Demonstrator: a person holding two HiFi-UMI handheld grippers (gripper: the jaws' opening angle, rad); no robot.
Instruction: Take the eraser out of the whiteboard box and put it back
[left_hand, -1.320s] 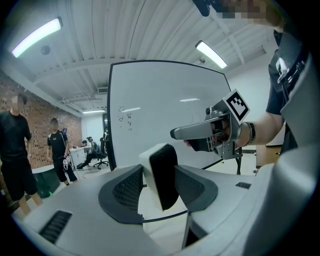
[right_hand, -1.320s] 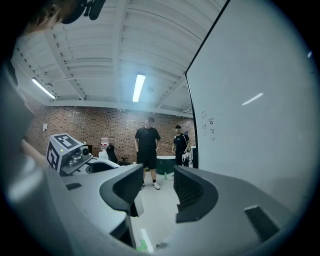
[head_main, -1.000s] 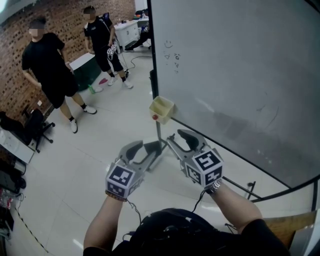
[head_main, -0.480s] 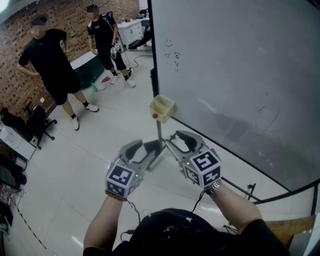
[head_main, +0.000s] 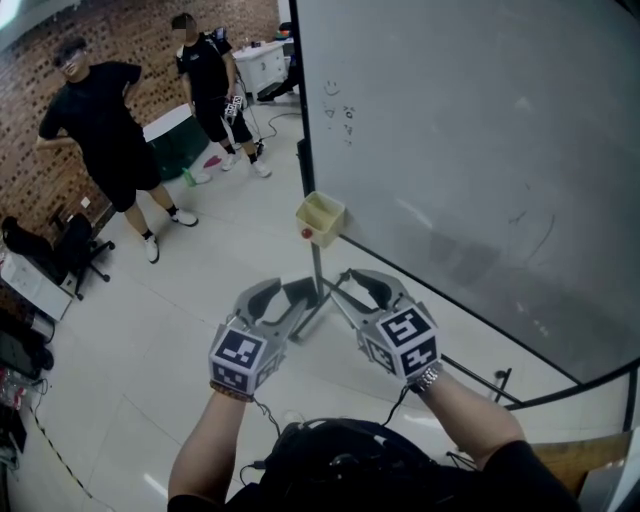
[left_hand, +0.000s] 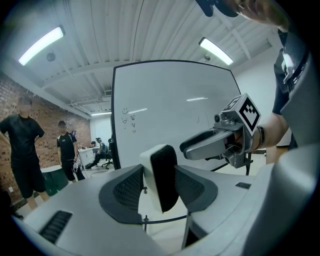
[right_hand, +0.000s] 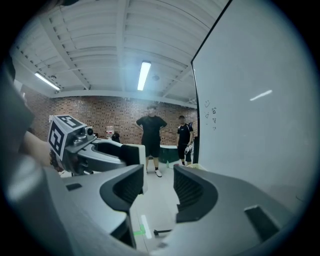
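Note:
My left gripper (head_main: 290, 300) is shut on the eraser (left_hand: 161, 176), a white block with a black felt face that stands upright between the pads. The eraser (head_main: 301, 292) shows as a dark block at the jaw tips in the head view. The pale yellow whiteboard box (head_main: 320, 218) hangs on the whiteboard's lower left edge, ahead of and above both grippers. My right gripper (head_main: 356, 286) is held beside the left one, open with nothing between its jaws (right_hand: 159, 187). Each gripper view shows the other gripper alongside.
The large whiteboard (head_main: 480, 150) on a wheeled stand (head_main: 318, 290) fills the right. Two people in black (head_main: 100, 120) stand on the pale floor at the back left near a green table (head_main: 170, 135). An office chair (head_main: 70, 250) sits at the left.
Both grippers stay where they were, with the eraser still in the left one. The person at the far left has shifted stance a little.

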